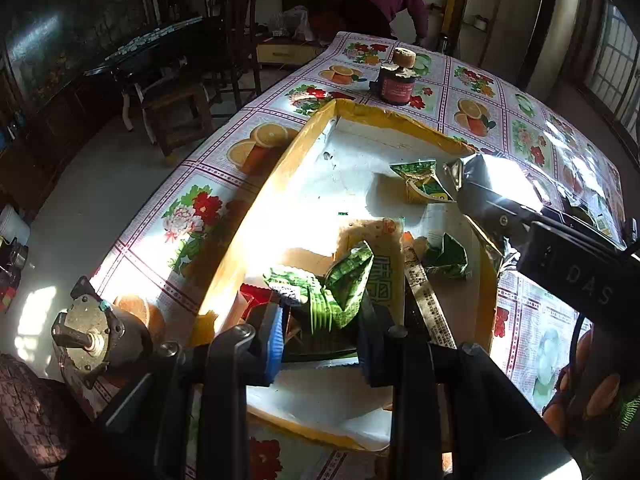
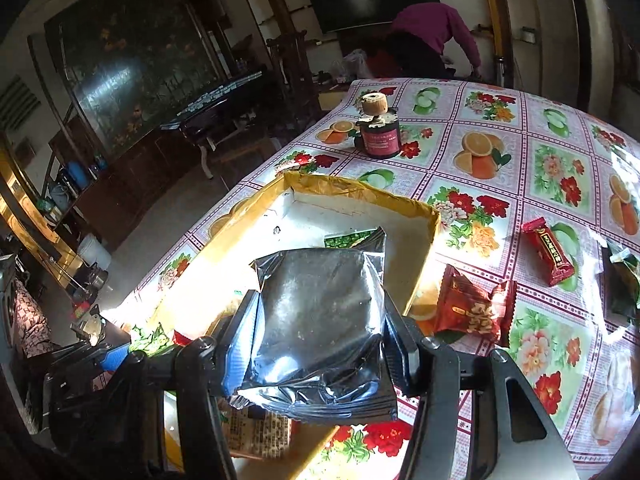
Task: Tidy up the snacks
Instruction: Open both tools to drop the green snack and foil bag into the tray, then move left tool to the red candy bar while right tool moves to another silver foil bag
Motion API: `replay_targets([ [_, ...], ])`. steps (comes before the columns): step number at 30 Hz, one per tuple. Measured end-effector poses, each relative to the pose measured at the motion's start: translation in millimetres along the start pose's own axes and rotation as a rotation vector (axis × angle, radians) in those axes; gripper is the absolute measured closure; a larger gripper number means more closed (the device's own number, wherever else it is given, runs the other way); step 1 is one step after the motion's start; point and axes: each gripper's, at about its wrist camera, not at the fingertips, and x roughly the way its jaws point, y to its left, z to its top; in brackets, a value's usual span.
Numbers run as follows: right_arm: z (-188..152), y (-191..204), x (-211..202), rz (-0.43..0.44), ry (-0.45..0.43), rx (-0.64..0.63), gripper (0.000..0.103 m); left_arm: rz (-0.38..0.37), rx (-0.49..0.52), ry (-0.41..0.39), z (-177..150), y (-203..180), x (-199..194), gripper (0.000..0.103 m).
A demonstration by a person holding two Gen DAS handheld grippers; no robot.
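A shallow yellow-rimmed cardboard box (image 1: 280,168) lies on the fruit-print tablecloth and holds several snack packets. My left gripper (image 1: 320,320) is low inside the box, its jaws closed on a green snack packet (image 1: 340,288). My right gripper (image 2: 320,328) is shut on a silver foil packet (image 2: 320,320) and holds it above the box (image 2: 424,208). That foil packet and right gripper show in the left wrist view (image 1: 496,184) at the box's right side. Another green packet (image 1: 420,180) lies at the far end of the box.
A dark red jar (image 2: 378,136) with a cork piece on top stands beyond the box. Two red snack packets (image 2: 472,308) (image 2: 548,252) and a dark green one (image 2: 620,280) lie on the tablecloth right of the box. A person bends over behind the table.
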Motion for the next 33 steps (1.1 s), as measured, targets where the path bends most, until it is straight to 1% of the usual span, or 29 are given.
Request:
replay_targets([
  [7, 9, -3, 25, -0.009, 0.037, 0.004, 0.047, -0.012, 0.009, 0.043, 11, -6, 23, 0.071],
  [12, 8, -4, 35, -0.013, 0.063, -0.002, 0.047, -0.007, 0.012, 0.038, 13, -7, 25, 0.071],
  [19, 5, -1, 48, -0.01, 0.091, -0.01, 0.047, -0.029, -0.006, 0.047, 14, 0, 26, 0.071],
  [22, 4, 0, 50, -0.017, 0.103, -0.019, 0.045, -0.034, 0.006, 0.053, 14, 0, 27, 0.07],
  [23, 4, 0, 51, -0.026, 0.109, -0.021, 0.043, -0.038, 0.006, 0.058, 15, 1, 26, 0.068],
  [24, 4, 0, 51, -0.027, 0.114, -0.021, 0.042, -0.047, 0.006, 0.062, 15, 1, 26, 0.059],
  [25, 3, -1, 49, -0.028, 0.115, -0.017, 0.04, -0.05, 0.006, 0.063, 15, 1, 25, 0.042],
  [27, 2, -3, 43, -0.031, 0.106, -0.007, 0.038, -0.045, 0.008, 0.049, 14, 1, 21, 0.026],
  [29, 0, -6, 34, -0.029, 0.09, -0.001, 0.037, -0.039, 0.01, 0.037, 13, 0, 15, 0.024],
  [31, -3, -10, 22, -0.027, 0.071, 0.011, 0.037, -0.04, 0.01, 0.042, 13, -2, 13, 0.016],
  [33, -7, -16, 8, -0.026, 0.049, 0.028, 0.034, -0.03, 0.013, 0.032, 11, -6, 10, 0.016],
])
